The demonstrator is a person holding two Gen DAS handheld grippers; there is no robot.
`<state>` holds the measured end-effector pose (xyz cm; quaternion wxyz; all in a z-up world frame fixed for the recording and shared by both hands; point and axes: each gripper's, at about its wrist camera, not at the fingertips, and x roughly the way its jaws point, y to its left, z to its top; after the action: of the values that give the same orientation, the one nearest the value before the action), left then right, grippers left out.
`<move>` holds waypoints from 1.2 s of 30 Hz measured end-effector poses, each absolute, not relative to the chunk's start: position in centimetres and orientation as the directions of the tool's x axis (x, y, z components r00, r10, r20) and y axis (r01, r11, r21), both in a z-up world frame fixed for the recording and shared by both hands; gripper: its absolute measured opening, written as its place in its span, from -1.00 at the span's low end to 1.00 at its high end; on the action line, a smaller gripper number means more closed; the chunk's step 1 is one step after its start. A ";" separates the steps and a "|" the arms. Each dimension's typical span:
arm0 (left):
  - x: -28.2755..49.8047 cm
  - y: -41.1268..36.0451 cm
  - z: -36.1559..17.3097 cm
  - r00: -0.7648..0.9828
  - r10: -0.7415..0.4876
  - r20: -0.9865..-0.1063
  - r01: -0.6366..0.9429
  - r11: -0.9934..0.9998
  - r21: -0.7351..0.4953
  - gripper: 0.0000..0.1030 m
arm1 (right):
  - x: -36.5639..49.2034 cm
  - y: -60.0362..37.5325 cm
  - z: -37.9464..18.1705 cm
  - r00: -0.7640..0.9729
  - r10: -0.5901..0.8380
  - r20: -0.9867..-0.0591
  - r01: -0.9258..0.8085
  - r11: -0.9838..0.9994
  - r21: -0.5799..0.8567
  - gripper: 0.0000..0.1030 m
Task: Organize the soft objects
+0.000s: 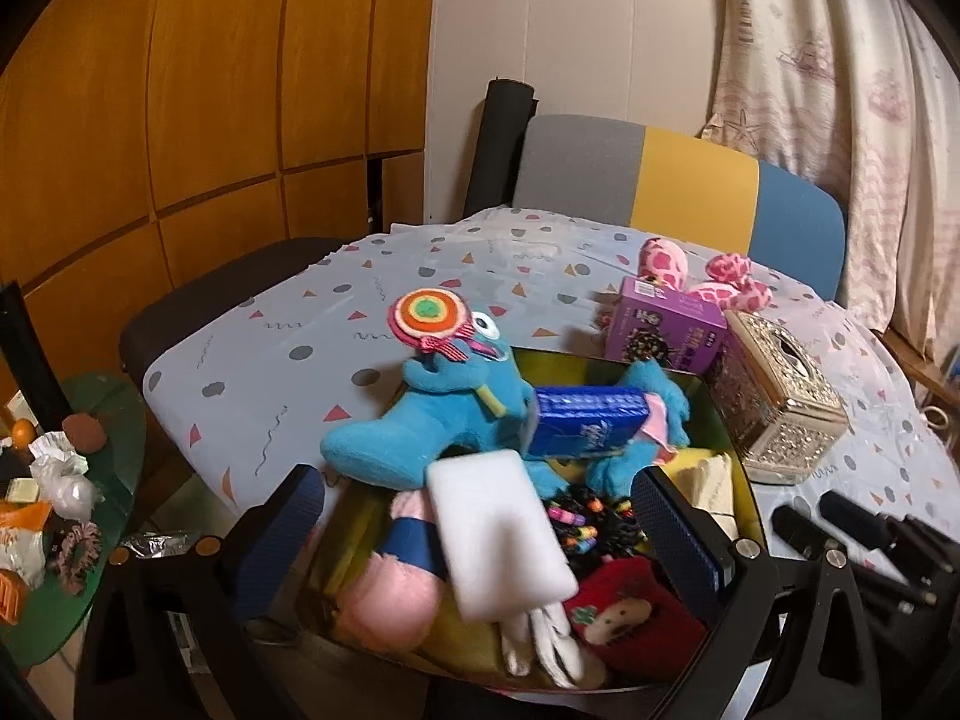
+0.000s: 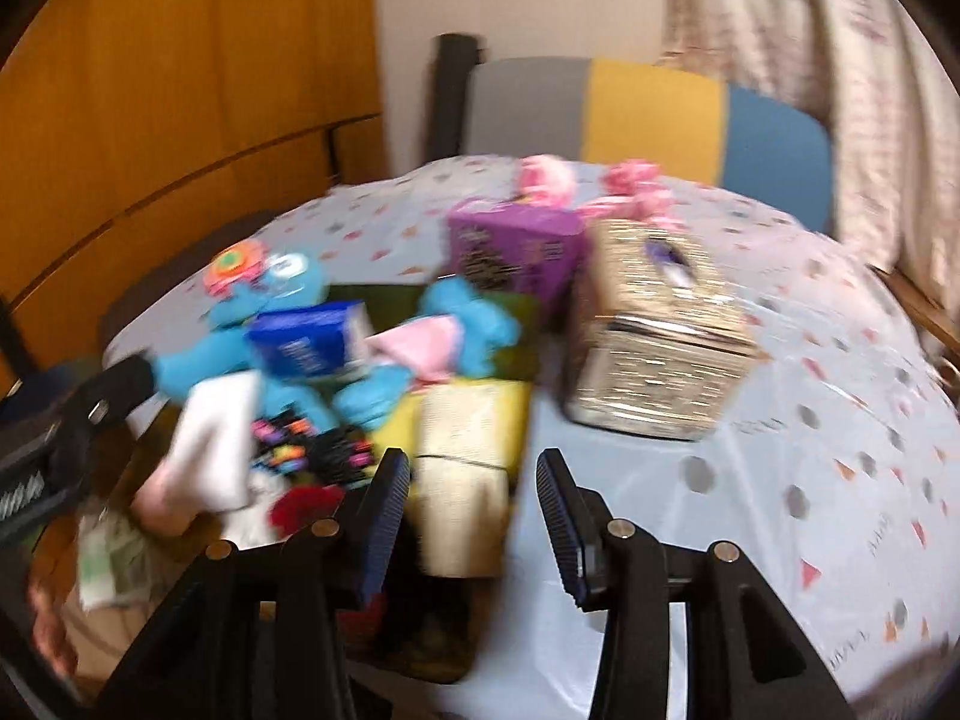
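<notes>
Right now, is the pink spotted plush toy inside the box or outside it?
Outside. The pink spotted plush toy lies on the tablecloth behind the purple carton, beyond the box holding the blue plush.

bin [image 1: 753, 504] heaped full, silver box [image 1: 780, 402] beside, tablecloth [image 1: 288, 324] left bare

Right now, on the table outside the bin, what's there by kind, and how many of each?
Pink plush: 1
Purple box: 1
Metal tissue box: 1
Total: 3
The bin pile is not counted; its items overlap too much.
</notes>
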<state>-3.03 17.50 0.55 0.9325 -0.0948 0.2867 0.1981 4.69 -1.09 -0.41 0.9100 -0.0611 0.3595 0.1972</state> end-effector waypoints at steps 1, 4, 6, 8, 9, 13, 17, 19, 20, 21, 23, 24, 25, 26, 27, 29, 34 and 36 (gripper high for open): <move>-3.0 17.0 0.5 0.752 0.318 -0.578 -0.426 0.903 -0.056 0.99 | 4.8 -1.5 -0.3 0.671 0.302 -0.677 -0.386 0.922 0.028 -0.13; -2.7 15.8 0.1 0.730 0.324 -0.601 -0.428 0.903 -0.034 0.99 | 5.0 -2.6 0.0 0.699 0.248 -0.671 -0.325 0.946 0.011 -0.13; -2.7 15.3 -0.2 0.729 0.298 -0.616 -0.418 0.907 -0.056 0.99 | 4.9 -3.2 0.2 0.714 0.223 -0.664 -0.299 0.954 -0.001 -0.13; -2.6 14.7 -0.4 0.730 0.287 -0.620 -0.410 0.910 -0.061 0.99 | 4.9 -3.6 0.3 0.723 0.207 -0.659 -0.281 0.960 -0.007 -0.13; -2.7 14.5 -0.4 0.731 0.291 -0.618 -0.408 0.911 -0.054 0.99 | 4.8 -3.8 0.3 0.725 0.208 -0.656 -0.279 0.960 -0.005 -0.13; -3.0 13.9 -0.1 0.744 0.295 -0.599 -0.402 0.914 -0.049 0.99 | 4.5 -3.9 0.4 0.731 0.208 -0.650 -0.279 0.960 -0.007 -0.13; -3.2 14.0 0.1 0.749 0.294 -0.594 -0.408 0.911 -0.063 0.99 | 4.2 -3.8 0.6 0.740 0.212 -0.638 -0.285 0.958 -0.012 -0.13; -3.2 14.0 0.1 0.749 0.294 -0.594 -0.409 0.910 -0.066 0.99 | 4.1 -3.8 0.7 0.743 0.214 -0.634 -0.287 0.958 -0.013 -0.13; -3.2 14.0 0.1 0.749 0.292 -0.595 -0.408 0.911 -0.067 0.99 | 4.1 -3.8 0.7 0.744 0.214 -0.633 -0.286 0.958 -0.012 -0.13; -3.1 14.0 0.1 0.749 0.291 -0.596 -0.407 0.911 -0.066 0.99 | 4.1 -3.8 0.7 0.743 0.212 -0.635 -0.284 0.959 -0.013 -0.13; -3.1 13.8 0.1 0.750 0.289 -0.594 -0.400 0.914 -0.061 0.99 | 4.2 -4.0 0.6 0.740 0.210 -0.639 -0.280 0.960 -0.009 -0.13; -3.1 13.7 0.1 0.751 0.288 -0.594 -0.397 0.916 -0.058 0.99 | 4.2 -4.0 0.5 0.739 0.209 -0.641 -0.279 0.960 -0.008 -0.13; -3.1 13.6 0.1 0.751 0.288 -0.594 -0.397 0.916 -0.057 0.99 | 4.2 -4.1 0.5 0.738 0.208 -0.642 -0.278 0.960 -0.008 -0.13; -3.1 13.5 0.1 0.751 0.287 -0.595 -0.395 0.917 -0.057 0.99 | 4.3 -4.1 0.4 0.737 0.207 -0.644 -0.278 0.961 -0.009 -0.13; -3.0 13.5 0.1 0.751 0.285 -0.595 -0.394 0.918 -0.057 0.99 | 4.3 -4.1 0.4 0.736 0.208 -0.644 -0.278 0.961 -0.008 -0.13; -3.0 13.5 0.0 0.749 0.287 -0.597 -0.395 0.917 -0.055 0.99 | 4.3 -4.1 0.3 0.734 0.209 -0.646 -0.280 0.960 -0.007 -0.13; -3.0 13.6 -0.1 0.745 0.287 -0.602 -0.396 0.917 -0.054 0.99 | 4.3 -4.0 0.2 0.730 0.213 -0.650 -0.283 0.959 -0.004 -0.13; -3.0 13.5 -0.1 0.744 0.287 -0.603 -0.396 0.917 -0.052 0.99 | 4.3 -4.0 0.1 0.729 0.213 -0.651 -0.284 0.959 -0.004 -0.13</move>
<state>-2.96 13.53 -0.14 0.9297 -0.0886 0.3067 0.1837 4.27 -3.98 0.10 0.9283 -0.0516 0.3432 0.1338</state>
